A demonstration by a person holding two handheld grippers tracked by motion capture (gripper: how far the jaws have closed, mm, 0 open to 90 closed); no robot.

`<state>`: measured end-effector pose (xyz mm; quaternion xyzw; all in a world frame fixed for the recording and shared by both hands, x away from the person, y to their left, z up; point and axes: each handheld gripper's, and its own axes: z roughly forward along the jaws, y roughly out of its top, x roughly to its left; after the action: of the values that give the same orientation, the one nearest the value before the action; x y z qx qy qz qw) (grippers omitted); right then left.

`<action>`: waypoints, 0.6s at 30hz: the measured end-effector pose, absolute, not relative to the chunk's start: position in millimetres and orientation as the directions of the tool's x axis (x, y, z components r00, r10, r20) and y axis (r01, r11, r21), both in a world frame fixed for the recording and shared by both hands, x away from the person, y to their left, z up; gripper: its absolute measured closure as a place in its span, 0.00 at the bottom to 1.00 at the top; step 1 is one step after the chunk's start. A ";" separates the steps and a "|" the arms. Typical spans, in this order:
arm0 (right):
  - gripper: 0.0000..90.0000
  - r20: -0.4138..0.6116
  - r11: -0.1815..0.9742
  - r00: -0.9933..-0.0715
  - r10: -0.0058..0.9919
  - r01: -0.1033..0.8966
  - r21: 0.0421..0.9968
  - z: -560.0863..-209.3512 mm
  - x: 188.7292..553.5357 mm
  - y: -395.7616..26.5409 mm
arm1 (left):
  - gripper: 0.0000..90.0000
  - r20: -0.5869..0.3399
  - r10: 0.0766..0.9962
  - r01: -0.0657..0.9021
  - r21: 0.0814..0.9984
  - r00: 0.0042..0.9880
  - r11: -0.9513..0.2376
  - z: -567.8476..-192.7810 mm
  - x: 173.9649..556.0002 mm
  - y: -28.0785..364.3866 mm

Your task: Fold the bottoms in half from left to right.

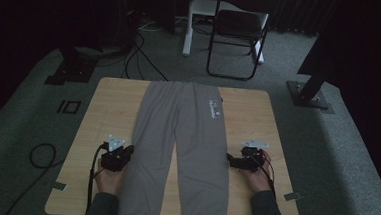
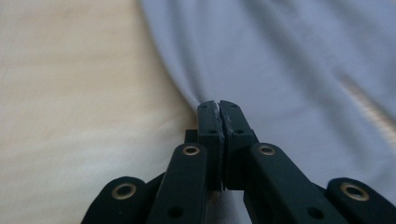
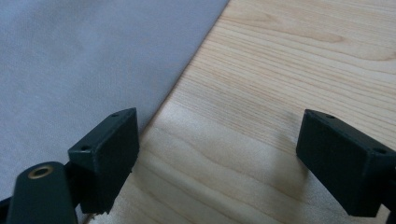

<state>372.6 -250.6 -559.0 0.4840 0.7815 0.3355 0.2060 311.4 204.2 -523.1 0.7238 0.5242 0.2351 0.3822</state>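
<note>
Wooden table (image 1: 108,107) — trousers' (image 2: 289,56) pinched edge

small print on grey trousers (image 1: 214,109), too blurred to read

— What carries everything here?

— A light wooden table (image 1: 108,112) with rounded corners, standing on grey carpet.

— And what lies directly on it?

— A pair of grey sweatpants (image 1: 181,152), spread flat down the middle of the table, waistband at the far edge, both legs running toward the near edge, where the cuffs reach it. A small pale print sits near the waistband on the trousers' right side.

— Any bare wood?

— Yes, a wide strip of wood shows on each side of the trousers, left and right.
</note>
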 end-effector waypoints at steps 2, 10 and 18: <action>0.15 0.002 0.308 -0.448 0.894 0.617 0.725 -559.0 372.3 -251.1 | 0.98 -0.062 0.924 0.556 0.813 0.377 -0.173 -512.8 313.0 194.6; 0.16 0.002 0.306 -0.447 0.895 0.616 0.726 -559.0 370.1 -256.8 | 0.98 -0.047 0.871 0.499 0.834 0.490 -0.236 -489.6 328.4 151.8; 0.16 0.002 0.306 -0.448 0.894 0.615 0.726 -559.0 370.9 -258.1 | 0.98 -0.078 0.805 0.476 0.838 0.588 -0.266 -482.2 342.2 108.0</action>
<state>370.9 -258.1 -559.0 0.4831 0.7812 0.3369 0.2069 342.2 108.0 -482.2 0.7736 0.4141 0.1863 0.4421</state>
